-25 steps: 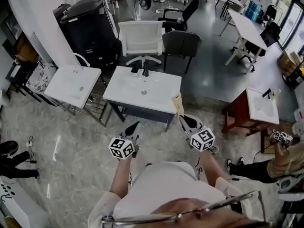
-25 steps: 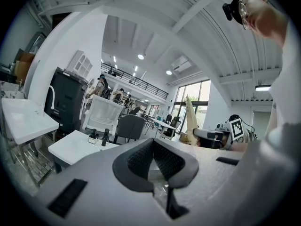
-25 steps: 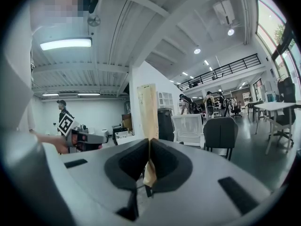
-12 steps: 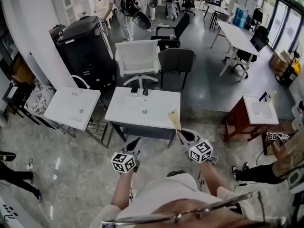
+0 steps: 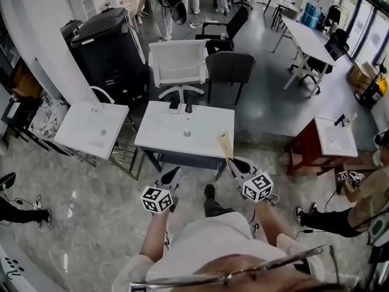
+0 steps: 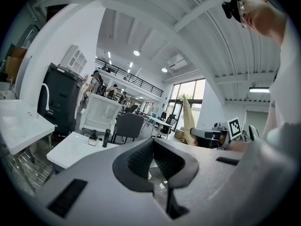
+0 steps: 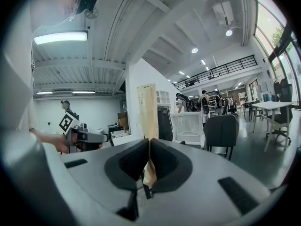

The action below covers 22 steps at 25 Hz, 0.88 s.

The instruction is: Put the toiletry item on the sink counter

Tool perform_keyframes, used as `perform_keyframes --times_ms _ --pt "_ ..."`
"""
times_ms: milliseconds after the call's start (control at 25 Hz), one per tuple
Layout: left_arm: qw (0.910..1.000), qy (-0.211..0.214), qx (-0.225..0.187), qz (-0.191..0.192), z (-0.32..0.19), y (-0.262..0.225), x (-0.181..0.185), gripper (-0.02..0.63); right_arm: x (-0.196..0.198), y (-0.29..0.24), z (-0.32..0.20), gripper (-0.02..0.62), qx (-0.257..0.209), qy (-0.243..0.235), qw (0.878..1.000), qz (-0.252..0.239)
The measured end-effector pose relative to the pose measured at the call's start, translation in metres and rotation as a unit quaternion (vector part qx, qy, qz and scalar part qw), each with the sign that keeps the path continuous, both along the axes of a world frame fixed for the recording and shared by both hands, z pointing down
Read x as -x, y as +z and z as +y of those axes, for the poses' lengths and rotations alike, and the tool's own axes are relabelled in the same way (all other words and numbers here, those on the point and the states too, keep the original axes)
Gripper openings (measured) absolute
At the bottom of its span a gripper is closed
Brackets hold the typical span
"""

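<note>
A flat tan packet point(image 5: 225, 143) stands upright in my right gripper point(image 5: 236, 163), whose jaws are shut on its lower end. In the right gripper view the packet point(image 7: 147, 112) rises from between the pads of that gripper point(image 7: 149, 147). My left gripper point(image 5: 171, 177) is held beside it, shut with nothing in it point(image 6: 153, 149). The white sink counter point(image 5: 158, 132) with its dark faucet point(image 5: 187, 108) lies just ahead of both grippers, and the packet's tip overlaps its near right corner. The left gripper view shows the counter point(image 6: 75, 149) low at left.
A second white sink point(image 5: 91, 126) stands to the left, a red-brown cabinet with a basin point(image 5: 322, 142) to the right. A white chair point(image 5: 179, 62), a dark chair point(image 5: 230, 69) and a big black bin point(image 5: 106, 47) stand behind the counter. Another person point(image 5: 364, 193) crouches at far right.
Both grippers have moved forward together towards the sink counter, and a shoe now shows between my arms. The packet stays gripped in the right gripper.
</note>
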State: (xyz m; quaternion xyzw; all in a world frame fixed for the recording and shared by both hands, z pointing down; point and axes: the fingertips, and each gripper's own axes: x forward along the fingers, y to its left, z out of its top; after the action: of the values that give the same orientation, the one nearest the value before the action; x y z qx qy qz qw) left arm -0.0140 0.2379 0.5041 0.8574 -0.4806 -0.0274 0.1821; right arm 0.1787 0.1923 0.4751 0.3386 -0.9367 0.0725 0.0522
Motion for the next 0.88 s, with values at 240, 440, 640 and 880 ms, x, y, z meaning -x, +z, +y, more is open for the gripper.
perform_keyframes --times_ms 240,440,640,880 --pt "0.9999 -0.013 0.001 -0.003 -0.026 0.004 0.012 0.003 0.015 0.006 -0.031 0.018 0.002 -0.012 1.000 -0.003" --pt "0.9997 -0.024 0.006 -0.003 -0.060 0.011 0.017 0.003 0.023 0.018 -0.071 0.018 0.010 -0.023 1.000 -0.008" --pt "0.9995 -0.030 0.009 -0.008 -0.105 0.015 0.021 0.003 0.032 0.026 -0.123 0.018 0.018 -0.032 0.999 -0.013" --pt "0.9991 -0.037 0.016 -0.009 -0.169 0.020 0.019 0.003 0.034 0.034 -0.188 0.017 0.033 -0.043 0.998 -0.010"
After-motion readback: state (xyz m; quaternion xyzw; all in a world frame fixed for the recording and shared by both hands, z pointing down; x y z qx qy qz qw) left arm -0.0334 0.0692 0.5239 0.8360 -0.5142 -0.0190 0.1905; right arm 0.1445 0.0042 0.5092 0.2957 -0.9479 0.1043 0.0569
